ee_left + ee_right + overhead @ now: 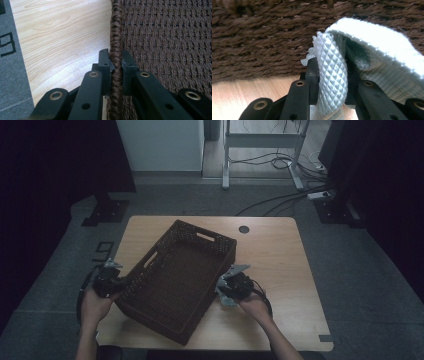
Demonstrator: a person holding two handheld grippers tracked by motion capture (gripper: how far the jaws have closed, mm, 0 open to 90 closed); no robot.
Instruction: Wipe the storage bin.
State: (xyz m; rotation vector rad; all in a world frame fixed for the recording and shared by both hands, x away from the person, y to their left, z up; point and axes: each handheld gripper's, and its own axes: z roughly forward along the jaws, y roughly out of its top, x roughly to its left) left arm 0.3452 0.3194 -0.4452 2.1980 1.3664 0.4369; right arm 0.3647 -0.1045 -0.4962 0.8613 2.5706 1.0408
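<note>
My left gripper (pixel 115 66) is clamped on the rim of the brown woven basket (pixel 175 277), one jaw outside the wall and one inside, pads pressed to the braided edge. The basket sits askew on the wooden table (pixel 280 255), one corner toward the far edge, the opposite corner close to the near edge; my grip is on its side nearest the table's left edge. My right gripper (pixel 332 72) is closed on a folded white cloth (pixel 372 57) with a waffle weave, held just beside the basket's outer wall on the side facing the table's right edge.
</note>
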